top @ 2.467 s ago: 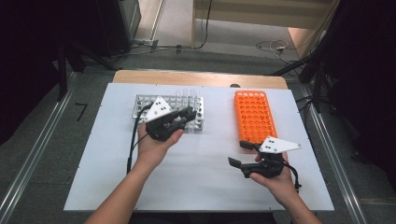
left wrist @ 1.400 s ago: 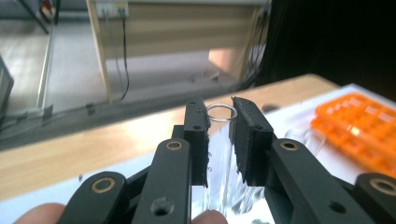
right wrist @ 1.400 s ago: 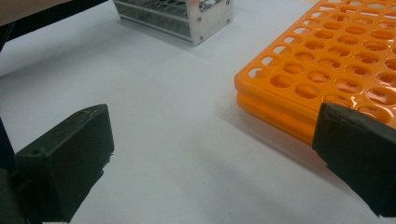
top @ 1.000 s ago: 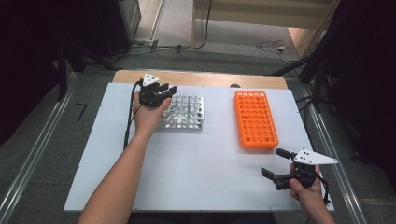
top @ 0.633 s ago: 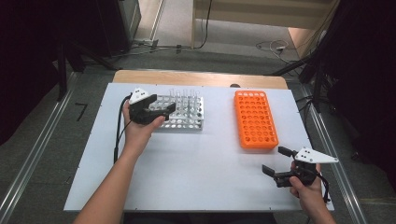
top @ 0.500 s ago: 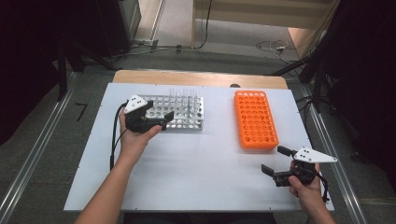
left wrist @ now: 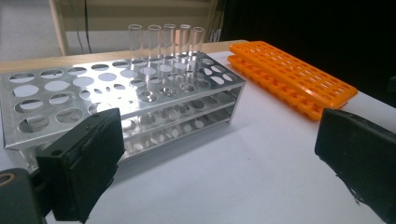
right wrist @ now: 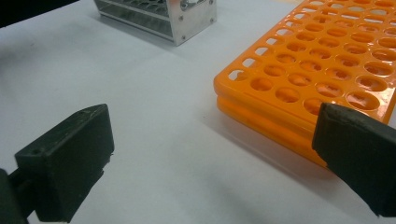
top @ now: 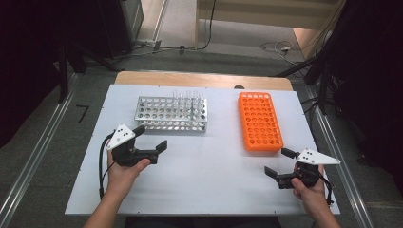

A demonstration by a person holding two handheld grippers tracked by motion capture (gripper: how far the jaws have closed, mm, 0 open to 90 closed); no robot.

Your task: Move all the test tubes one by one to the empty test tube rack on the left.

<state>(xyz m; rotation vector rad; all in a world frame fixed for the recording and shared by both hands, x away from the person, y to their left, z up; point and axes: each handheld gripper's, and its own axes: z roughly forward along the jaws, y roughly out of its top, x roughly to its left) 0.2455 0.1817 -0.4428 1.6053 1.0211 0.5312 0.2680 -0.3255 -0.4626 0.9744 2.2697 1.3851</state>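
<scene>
The metal rack [top: 172, 113] stands at the far left of the white table [top: 209, 185], its long axis running left to right. 5 clear glass tubes [left wrist: 166, 44] stand upright in a row along its far edge, toward its right end. The orange rack [top: 259, 121] lies well apart to the right, its long axis running away from the person, and its holes look empty.

The left gripper [top: 151, 141] sits on the near side of the metal rack, just in front of its left half, pointing to the right along it. The tubes therefore lie ahead and to the right of it, across the rack's width. Its jaws have just been opening and now stand wide apart, with nothing between them and no contact with the rack.

The right gripper [top: 276, 162] is at the near right corner of the table, just beside the orange rack's near end. Its jaws are also spread, empty. The left gripper is the nearer of the 2 to the tubes.
</scene>
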